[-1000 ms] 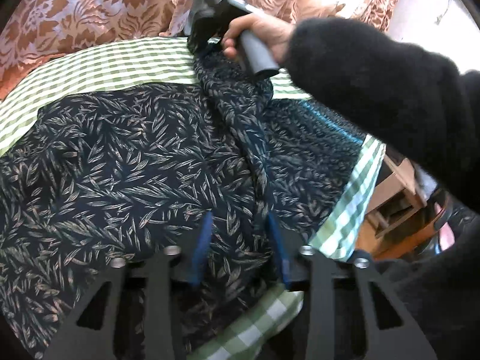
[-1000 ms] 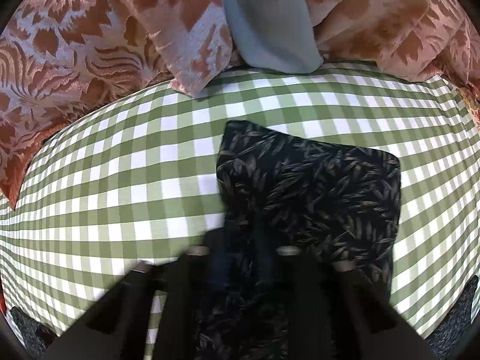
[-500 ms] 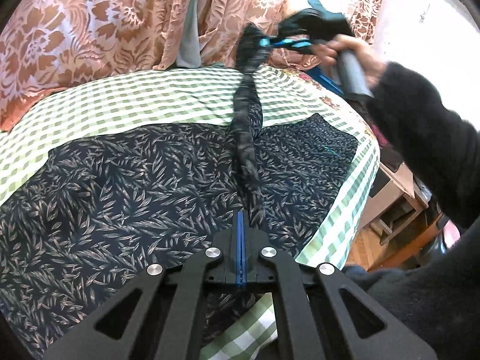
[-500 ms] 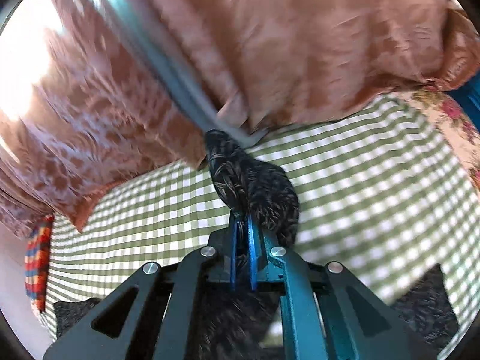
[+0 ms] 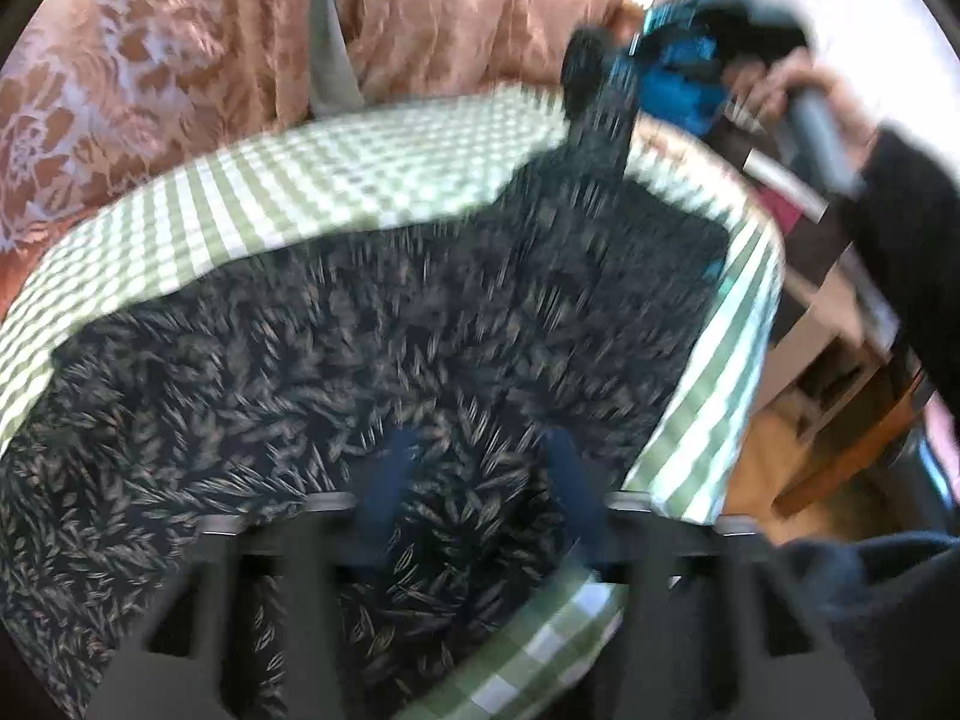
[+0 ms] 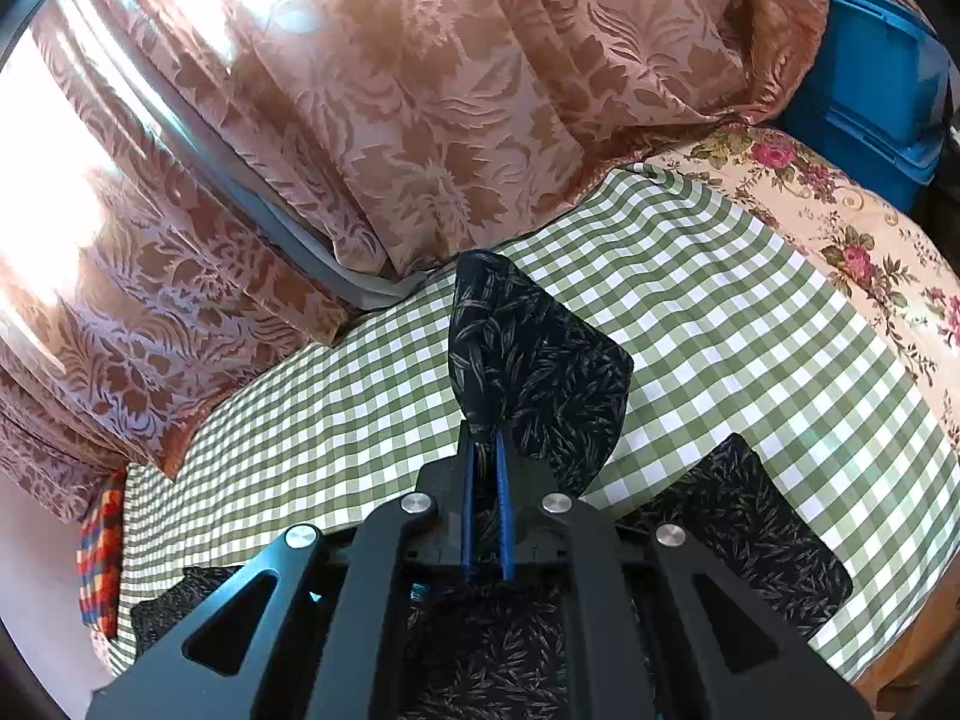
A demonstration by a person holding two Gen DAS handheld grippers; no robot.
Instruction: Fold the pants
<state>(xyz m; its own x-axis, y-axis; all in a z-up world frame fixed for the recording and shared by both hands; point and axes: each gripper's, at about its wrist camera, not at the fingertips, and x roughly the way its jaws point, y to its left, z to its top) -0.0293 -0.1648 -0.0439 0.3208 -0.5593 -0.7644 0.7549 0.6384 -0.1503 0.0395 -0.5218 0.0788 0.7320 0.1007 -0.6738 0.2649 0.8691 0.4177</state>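
The only container in sight was a blue plastic crate [image 6: 870,96] at the far right of the right wrist view, beyond the floral-print cover [image 6: 840,222]; its inside was hidden, so what it held could not be told.

The pants [image 5: 372,348], dark with a pale leaf print, lay spread over the green-and-white checked cloth [image 5: 336,180]. In the left wrist view their long axis ran from the near lower left toward the far upper right, where one end narrowed into a raised strip reaching up to the right gripper [image 5: 624,60], held there by a hand [image 5: 774,84] in a dark sleeve [image 5: 900,228]. That view was blurred.

The right gripper [image 6: 487,450] had its blue pads closed tight on a bunch of the pants fabric, which stood up past the fingertips as a folded flap above the cloth. Other parts of the pants [image 6: 750,522] lay flat on the checks below and to either side.

The left gripper [image 5: 480,468] had just been opening its jaws; the blue fingers [image 5: 390,480] stood apart, with leaf-print fabric lying between and beneath them, and no pad appeared to press on it.

Patterned brown curtains [image 6: 420,90] hung behind the cloth
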